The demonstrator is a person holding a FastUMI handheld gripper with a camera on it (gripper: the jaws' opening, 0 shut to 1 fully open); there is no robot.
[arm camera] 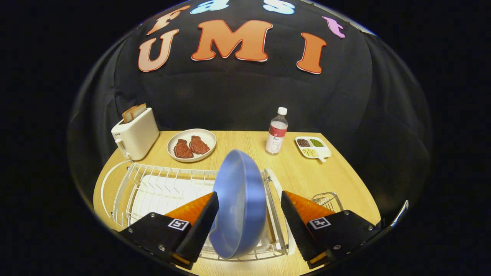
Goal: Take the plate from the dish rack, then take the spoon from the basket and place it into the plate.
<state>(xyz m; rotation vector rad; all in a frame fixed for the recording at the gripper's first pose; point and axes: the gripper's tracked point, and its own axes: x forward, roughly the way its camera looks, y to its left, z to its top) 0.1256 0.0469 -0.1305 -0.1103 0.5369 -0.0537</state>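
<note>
A blue plate [239,199] stands on edge at the right end of the white wire dish rack [153,180]. My gripper [249,194] is open, one finger on each side of the plate. The left finger [199,222] sits against the plate's rim. A gap separates the right finger [297,222] from the plate's back. A small wire basket [326,199] stands on the table just right of the rack, partly hidden behind the right finger. I cannot make out what lies in the basket.
Beyond the rack, a white toaster [134,134] holding bread slices stands at the left. A white plate with two meat pieces [191,145] sits mid-table. A water bottle [277,132] and a divided snack dish [312,147] stand at the far right.
</note>
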